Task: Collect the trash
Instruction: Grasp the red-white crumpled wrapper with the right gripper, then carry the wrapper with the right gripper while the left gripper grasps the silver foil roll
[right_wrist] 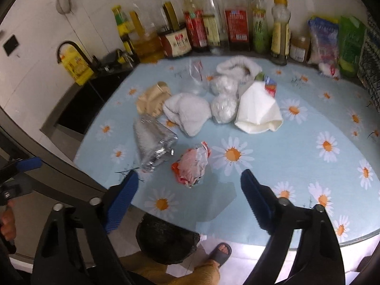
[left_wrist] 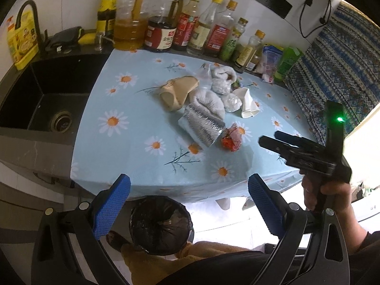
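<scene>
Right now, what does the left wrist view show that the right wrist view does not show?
Only the left wrist view shows the sink drain, a black cable on the wall and the right gripper from outside.

Only the right wrist view shows a strainer hanging on the wall and a sandalled foot.

Both show the crumpled red-and-white wrapper, the foil bag and the black-lined bin.
</scene>
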`<state>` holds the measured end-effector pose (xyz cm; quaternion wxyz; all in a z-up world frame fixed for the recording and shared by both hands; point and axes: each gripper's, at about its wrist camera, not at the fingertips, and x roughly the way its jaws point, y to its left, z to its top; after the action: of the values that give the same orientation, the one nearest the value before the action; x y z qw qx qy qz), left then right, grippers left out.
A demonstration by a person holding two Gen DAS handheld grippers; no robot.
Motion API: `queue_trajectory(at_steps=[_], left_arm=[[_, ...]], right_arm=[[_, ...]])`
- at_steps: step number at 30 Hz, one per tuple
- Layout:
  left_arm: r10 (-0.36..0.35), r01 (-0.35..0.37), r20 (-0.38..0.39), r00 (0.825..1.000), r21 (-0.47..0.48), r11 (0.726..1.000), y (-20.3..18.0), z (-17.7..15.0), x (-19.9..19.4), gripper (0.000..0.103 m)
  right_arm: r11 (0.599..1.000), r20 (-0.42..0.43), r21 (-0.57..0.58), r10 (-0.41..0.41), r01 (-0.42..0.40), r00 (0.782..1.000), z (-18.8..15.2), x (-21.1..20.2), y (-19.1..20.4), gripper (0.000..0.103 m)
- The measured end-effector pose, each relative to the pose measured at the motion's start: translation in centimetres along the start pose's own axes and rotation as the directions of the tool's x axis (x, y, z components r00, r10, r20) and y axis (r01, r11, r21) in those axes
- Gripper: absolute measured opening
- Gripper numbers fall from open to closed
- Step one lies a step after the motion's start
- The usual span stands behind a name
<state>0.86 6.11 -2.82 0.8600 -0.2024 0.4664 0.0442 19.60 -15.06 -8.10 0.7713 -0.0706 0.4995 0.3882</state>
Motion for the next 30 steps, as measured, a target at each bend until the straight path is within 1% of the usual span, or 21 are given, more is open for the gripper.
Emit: queue_trajectory(at_steps=[2,4,6,9,10,11,12,14,15,16,17,22,30], left_arm=[[0.004,-0.004,-0.006,1.000,-0.013,1.000,0.5,-0.2,0.3,0.096],[0.007,-0.007,-0.014,1.000,-0.024,1.000,0.9,-0.3,0.6,0.096],[0.008,-0.009,-0.019,1.000,-0.033,0.999,1.2,-0.4,0.9,0.096],[0.010,-0.011,-0.025,1.000,-0.042,0.999,1.5,-0.6,1.2,0.096],[0.010,-0.011,-0.028,1.000,-0.044,0.999,1.6,-0.6,1.3,0.096],[0.010,-0.011,-0.030,0.999,-0.046,0.999,1.6,-0.6,1.4,0.096],[0.010,-0.012,-0.032,0.999,-0.047,0.999,1.6,-0.6,1.5,0.096],[0.008,-0.010,-0.037,0.999,-0.046,0.999,1.6,-0.6,1.7,0.096],[0.006,-0.008,-0.039,0.999,-0.046,0.999,1.7,-0.6,1.8,0.096],[0.004,-0.006,-0.042,0.999,-0.045,0.999,1.7,-0.6,1.9,0.096],[0.002,-0.003,-0.044,0.999,-0.045,0.999,1.7,-0.6,2.0,0.096],[-0.007,0.006,-0.049,0.999,-0.033,0.999,1.3,-0.2,2.5,0.096],[-0.027,0.028,-0.053,0.998,0.024,0.999,-0.2,1.4,3.9,0.096]], right_arm=[[1.000,-0.030,0.001,-0.009,0.009,0.999,0.2,1.7,-0.2,0.081],[1.000,-0.059,-0.008,-0.015,0.015,0.998,0.4,3.3,-0.5,0.074],[1.000,-0.069,-0.010,-0.019,0.018,0.997,0.5,4.3,-0.5,0.072],[1.000,-0.092,-0.016,-0.026,0.024,0.995,0.9,5.8,-0.6,0.065],[0.999,-0.096,-0.024,-0.037,0.035,0.995,1.0,6.4,-0.6,0.065],[0.999,-0.104,-0.020,-0.035,0.033,0.994,1.1,6.7,-0.7,0.064],[0.999,-0.110,-0.017,-0.029,0.028,0.993,1.2,6.9,-0.7,0.060],[0.999,-0.122,-0.019,-0.031,0.029,0.992,1.3,7.6,-0.7,0.058],[0.999,-0.128,-0.021,-0.034,0.031,0.991,1.3,7.8,-0.7,0.052],[0.999,-0.140,-0.026,-0.038,0.034,0.989,1.3,8.2,-0.7,0.048],[0.999,-0.145,-0.026,-0.040,0.036,0.989,1.2,8.2,-0.7,0.042],[0.999,-0.131,-0.020,-0.038,0.035,0.991,1.0,7.7,-0.7,0.036],[1.000,-0.083,0.018,-0.018,0.019,0.996,0.4,4.4,-0.8,0.035]])
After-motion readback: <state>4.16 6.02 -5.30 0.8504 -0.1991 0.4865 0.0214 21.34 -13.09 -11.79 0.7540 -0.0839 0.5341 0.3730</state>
